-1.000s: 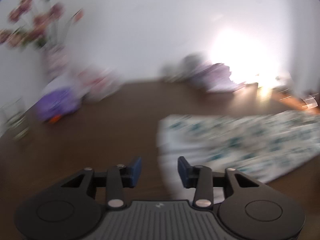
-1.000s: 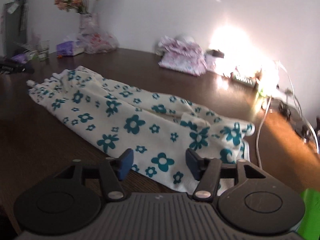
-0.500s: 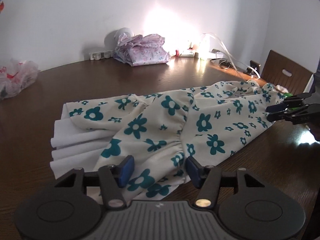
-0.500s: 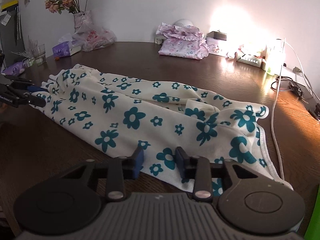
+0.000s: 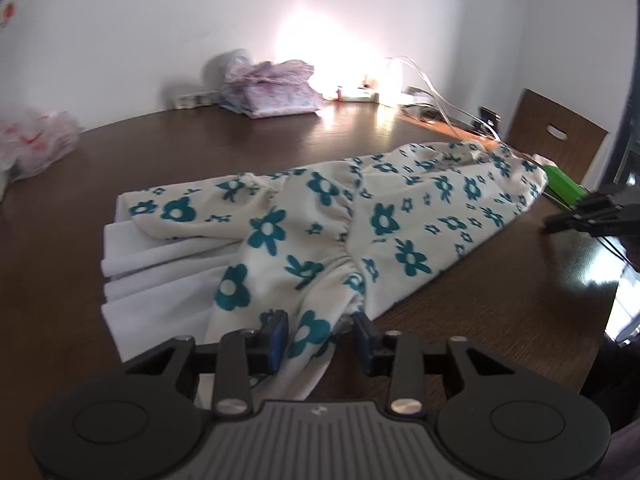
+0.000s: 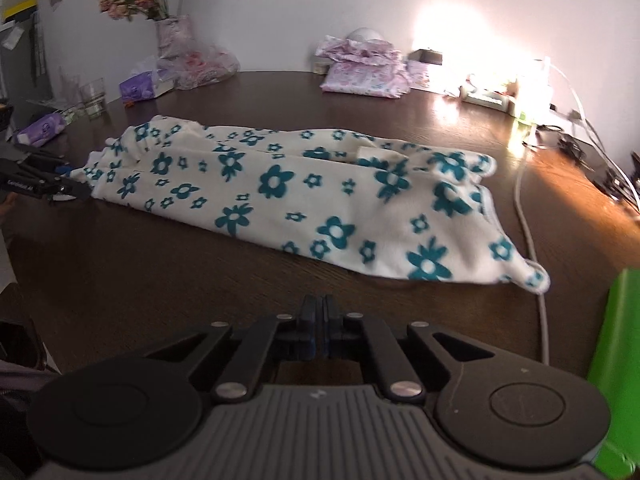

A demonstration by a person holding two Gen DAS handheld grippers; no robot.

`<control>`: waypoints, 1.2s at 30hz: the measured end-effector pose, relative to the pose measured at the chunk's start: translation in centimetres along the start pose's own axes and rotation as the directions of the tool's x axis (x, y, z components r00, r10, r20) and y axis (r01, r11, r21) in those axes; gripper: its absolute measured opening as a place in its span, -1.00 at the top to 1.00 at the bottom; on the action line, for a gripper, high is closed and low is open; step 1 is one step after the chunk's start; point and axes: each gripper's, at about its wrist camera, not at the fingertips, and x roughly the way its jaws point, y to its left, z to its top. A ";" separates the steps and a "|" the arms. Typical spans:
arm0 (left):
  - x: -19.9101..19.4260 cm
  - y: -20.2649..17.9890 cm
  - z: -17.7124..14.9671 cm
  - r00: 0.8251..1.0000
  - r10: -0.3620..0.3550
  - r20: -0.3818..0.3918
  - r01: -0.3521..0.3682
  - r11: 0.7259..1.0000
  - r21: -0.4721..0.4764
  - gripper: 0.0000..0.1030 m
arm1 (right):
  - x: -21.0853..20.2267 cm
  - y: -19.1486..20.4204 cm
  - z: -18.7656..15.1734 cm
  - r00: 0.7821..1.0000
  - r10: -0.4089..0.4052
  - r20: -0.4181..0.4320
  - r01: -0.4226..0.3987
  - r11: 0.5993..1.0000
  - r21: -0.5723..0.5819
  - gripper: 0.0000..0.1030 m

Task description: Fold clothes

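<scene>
Your left tool (image 5: pixel 320 338) has its jaws apart, straddling the near hem of the flowered garment (image 5: pixel 328 232), which lies stretched lengthwise across the dark bench (image 6: pixel 160 272). Your right tool (image 6: pixel 319 330) has its pads pressed together on nothing, poised over bare wood just short of the cloth's edge.

Both fisheye pictures are rather dim and a little soft, with dark bent corners, while a strong white glare burns out the back wall (image 5: pixel 328 40) and throws a warm shine on the dark wooden table (image 6: pixel 560 176).
</scene>
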 end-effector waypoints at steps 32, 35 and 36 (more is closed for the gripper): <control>-0.6 -4.2 -1.6 0.998 0.032 -0.045 -0.029 0.998 0.064 0.28 | -0.4 2.2 -0.8 0.989 -0.147 -0.036 0.143 0.985 -0.095 0.76; -1.9 -5.5 -2.8 0.999 0.026 -0.045 -0.022 0.997 0.076 0.28 | -2.9 2.9 -2.1 0.991 -0.116 -0.071 0.110 0.989 -0.094 0.72; -2.4 -5.7 -2.9 0.999 0.023 -0.042 -0.020 0.997 0.075 0.26 | -3.7 3.0 -2.4 0.992 -0.099 -0.075 0.093 0.992 -0.089 0.70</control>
